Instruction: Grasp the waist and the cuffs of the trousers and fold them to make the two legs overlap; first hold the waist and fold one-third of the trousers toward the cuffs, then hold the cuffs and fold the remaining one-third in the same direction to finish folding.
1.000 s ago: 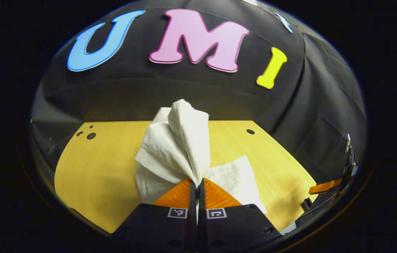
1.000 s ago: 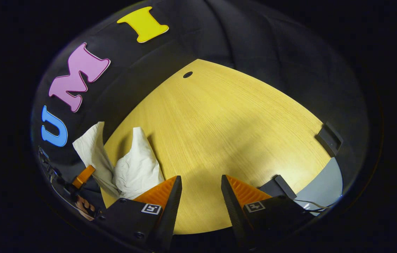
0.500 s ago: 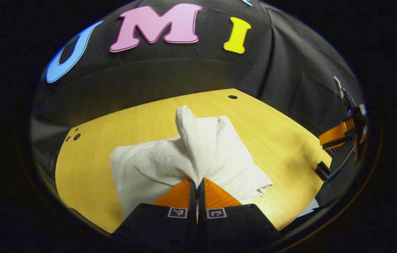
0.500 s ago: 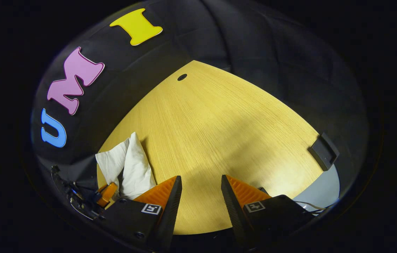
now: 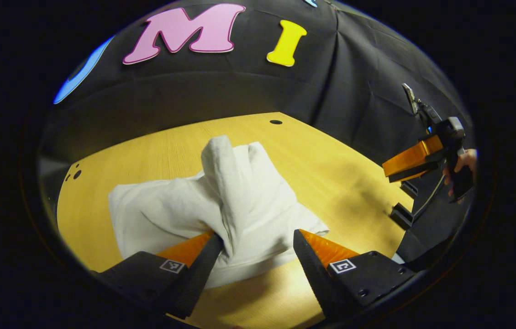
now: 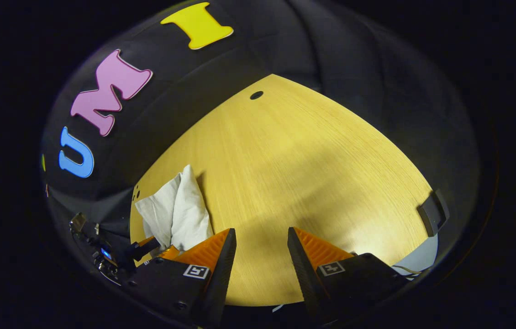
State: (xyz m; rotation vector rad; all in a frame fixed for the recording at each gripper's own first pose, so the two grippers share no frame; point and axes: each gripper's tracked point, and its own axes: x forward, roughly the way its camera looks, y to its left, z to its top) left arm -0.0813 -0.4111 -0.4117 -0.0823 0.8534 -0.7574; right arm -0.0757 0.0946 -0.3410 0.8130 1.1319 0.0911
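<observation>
The wooden surface point(image 6: 294, 183) runs broad and bare to the far side and the right, and the trousers point(image 5: 221, 205) lie as a bundle near its left part, just ahead of the left tongs point(image 5: 253, 246). They are pale, off-white cloth, gathered into a rumpled heap with one thick fold standing up along the middle and flatter layers spread to the left; in the right gripper view they show as a small peaked mound point(image 6: 180, 214) at the near left. The fabric looks soft, light and limp, so it should sag and bunch wherever it is not supported, and a layered edge could slip apart if only the top ply is pinched. A good hold would take a hem or the thick fold through all its layers. The left tongs stand apart, astride the near edge of the cloth, pressing on nothing. The right tongs point(image 6: 260, 256) are also apart, over bare wood, well clear of the bundle.
</observation>
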